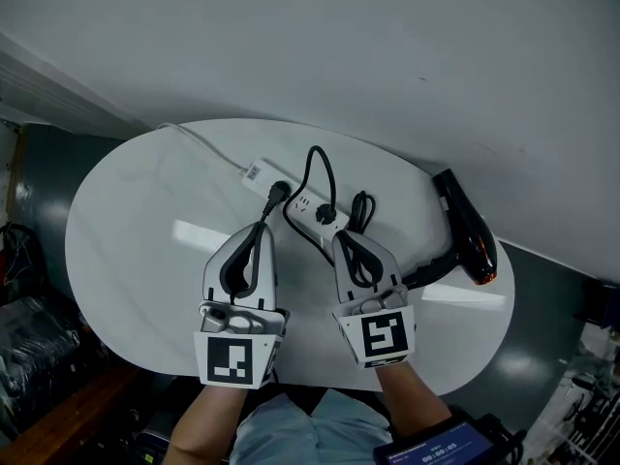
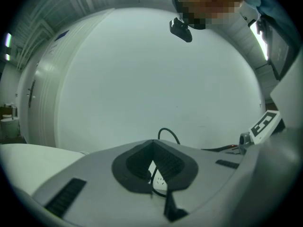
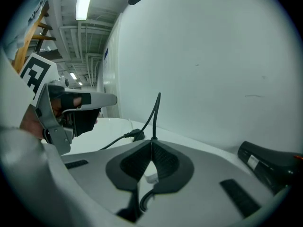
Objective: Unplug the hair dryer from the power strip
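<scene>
A white power strip point(image 1: 302, 204) lies across the far middle of the white oval table point(image 1: 136, 260). A black plug point(image 1: 326, 214) stands in it, its cable point(image 1: 317, 153) arching upward; the same cable rises straight up in the right gripper view point(image 3: 155, 117). A second black plug point(image 1: 276, 194) point(image 3: 135, 135) rests at the strip's left part. The black hair dryer point(image 1: 470, 231) point(image 3: 267, 167) lies at the table's right edge. My left gripper point(image 1: 260, 229) point(image 2: 152, 143) and right gripper point(image 1: 341, 237) point(image 3: 152, 142) hover side by side just short of the strip, both shut and holding nothing.
A white cable point(image 1: 203, 145) runs from the strip to the table's far left edge. A pale wall point(image 1: 387, 46) rises behind the table. Dark clutter point(image 1: 29, 298) sits on the floor at the left. A small screen device point(image 1: 436, 449) shows at the bottom.
</scene>
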`<state>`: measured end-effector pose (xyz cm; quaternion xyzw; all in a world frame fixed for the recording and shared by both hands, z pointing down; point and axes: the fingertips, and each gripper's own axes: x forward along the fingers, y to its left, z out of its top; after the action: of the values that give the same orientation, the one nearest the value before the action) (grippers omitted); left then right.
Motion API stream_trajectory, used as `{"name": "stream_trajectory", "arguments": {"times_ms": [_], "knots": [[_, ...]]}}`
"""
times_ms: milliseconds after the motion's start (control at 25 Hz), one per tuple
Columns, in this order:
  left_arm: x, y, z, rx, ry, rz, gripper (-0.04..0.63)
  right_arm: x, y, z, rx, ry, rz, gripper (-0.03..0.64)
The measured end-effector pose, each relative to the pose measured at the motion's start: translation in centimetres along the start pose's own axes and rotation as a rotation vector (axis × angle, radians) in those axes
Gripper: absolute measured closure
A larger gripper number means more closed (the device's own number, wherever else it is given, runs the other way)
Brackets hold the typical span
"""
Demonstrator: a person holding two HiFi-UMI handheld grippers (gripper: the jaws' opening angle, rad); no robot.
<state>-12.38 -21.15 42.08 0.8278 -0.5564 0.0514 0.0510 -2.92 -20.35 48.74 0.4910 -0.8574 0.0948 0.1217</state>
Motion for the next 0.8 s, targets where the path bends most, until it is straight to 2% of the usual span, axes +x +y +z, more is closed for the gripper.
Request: {"name": "stream_trajectory", "arguments": {"times_ms": [280,320,400,600,800], "knots": [[0.5,0.5,-0.7,-0.032,0.016,0.008,0.597,0.6,0.1,-0.8,-0.002,0.019,0.002,0.611],[0.5,0.5,-0.8,-0.044,0.021,0.011,0.597,0.7,0.1,-0.9,0.002,0.023,0.004,0.594],[0.7,0.7,-0.9,-0.047,0.019,0.011,0.597,1.1,0.2,-1.0,0.005,0.032,0.015,0.512],[1.4,1.2,-1.1,-0.016,0.018,0.003,0.597,2.1,0.0,-1.0,0.007,0.061,0.019,0.5],[2.2,1.8,-2.0,-0.104,0.067,0.032,0.597,3.5,-0.1,-0.9,-0.017,0.058,0.034,0.499]]}}
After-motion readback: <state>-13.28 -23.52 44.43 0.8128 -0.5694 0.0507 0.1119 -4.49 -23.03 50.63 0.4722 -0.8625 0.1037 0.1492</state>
